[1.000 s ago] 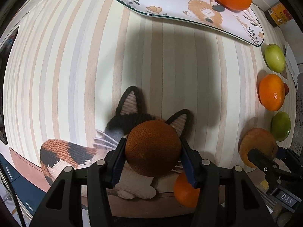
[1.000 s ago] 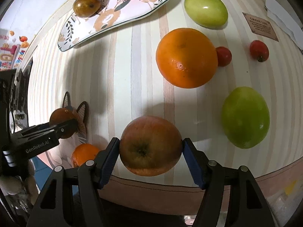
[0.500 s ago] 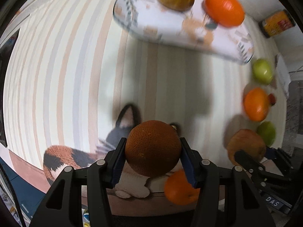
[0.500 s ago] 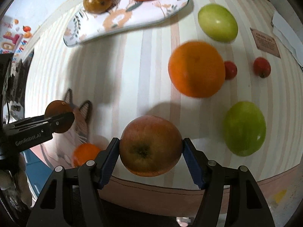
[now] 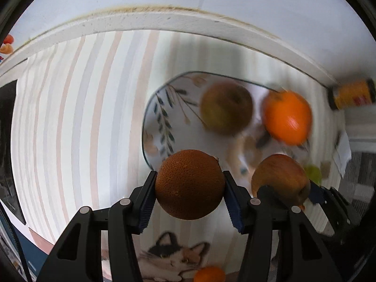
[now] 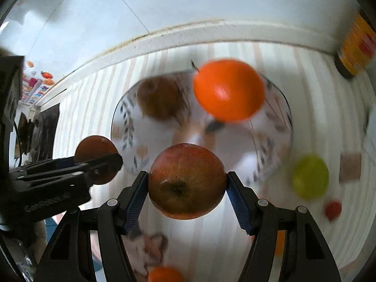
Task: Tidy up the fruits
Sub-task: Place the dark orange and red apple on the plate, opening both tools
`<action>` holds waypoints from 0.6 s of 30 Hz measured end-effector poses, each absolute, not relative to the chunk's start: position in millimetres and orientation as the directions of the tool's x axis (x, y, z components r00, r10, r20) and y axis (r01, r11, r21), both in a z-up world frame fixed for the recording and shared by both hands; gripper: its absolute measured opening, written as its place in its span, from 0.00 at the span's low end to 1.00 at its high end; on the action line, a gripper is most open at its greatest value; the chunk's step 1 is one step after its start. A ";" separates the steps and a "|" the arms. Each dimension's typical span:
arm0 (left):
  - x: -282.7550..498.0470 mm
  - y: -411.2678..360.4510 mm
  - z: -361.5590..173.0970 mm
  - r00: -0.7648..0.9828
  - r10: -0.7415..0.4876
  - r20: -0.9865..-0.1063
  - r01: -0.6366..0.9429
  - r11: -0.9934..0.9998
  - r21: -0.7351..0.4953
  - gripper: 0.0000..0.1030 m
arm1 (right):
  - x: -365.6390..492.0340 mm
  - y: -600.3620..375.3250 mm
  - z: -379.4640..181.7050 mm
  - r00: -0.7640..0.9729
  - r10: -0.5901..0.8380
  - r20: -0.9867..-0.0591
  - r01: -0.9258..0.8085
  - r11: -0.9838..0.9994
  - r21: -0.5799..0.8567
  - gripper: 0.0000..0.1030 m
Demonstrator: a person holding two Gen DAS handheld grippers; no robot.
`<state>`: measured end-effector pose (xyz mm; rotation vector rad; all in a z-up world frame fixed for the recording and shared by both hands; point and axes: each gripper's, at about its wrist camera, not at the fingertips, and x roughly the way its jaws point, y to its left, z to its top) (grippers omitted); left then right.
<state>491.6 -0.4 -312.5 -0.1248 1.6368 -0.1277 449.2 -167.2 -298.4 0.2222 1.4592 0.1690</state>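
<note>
I see left claw [image 5: 189, 196] clamped on dark rough-skinned orange [image 5: 189, 184], pads pressing both sides, fruit held above near edge of plate [image 5: 162, 115]. Right claw [image 6: 187, 193] clamped on reddish apple [image 6: 186, 180], held above same plate. Plate on striped desk [image 5: 70, 117] carries brownish fruit [image 5: 226, 107] and bright orange [image 5: 287, 119]. Left claw body in right view reads "GenRobot.AI", blurred. Yellow tin [image 5: 352, 92] by wall: label unreadable. Green fruit [image 6: 310, 176] on desk right of plate.
</note>
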 end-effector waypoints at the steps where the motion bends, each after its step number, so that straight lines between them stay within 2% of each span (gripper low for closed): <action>1: 499.2 2.0 -318.0 -0.086 -0.159 -0.984 -0.014 0.987 -0.158 0.50 | 459.8 -162.1 -302.3 0.092 0.241 -0.966 0.016 0.970 0.244 0.67; 15: 527.9 6.9 -352.3 -0.189 -0.156 -0.969 -0.060 0.987 -0.147 0.50 | 492.3 -139.6 -348.8 -0.040 0.236 -0.971 0.016 0.972 0.235 0.68; 16: 528.4 8.0 -351.8 -0.182 -0.155 -0.971 -0.060 0.987 -0.147 0.54 | 492.3 -141.1 -351.7 -0.052 0.244 -0.968 0.030 0.970 0.243 0.68; 18: 527.5 7.1 -348.9 -0.167 -0.153 -0.974 -0.054 0.988 -0.146 0.76 | 491.1 -142.4 -356.2 -0.073 0.253 -0.965 0.040 0.967 0.251 0.69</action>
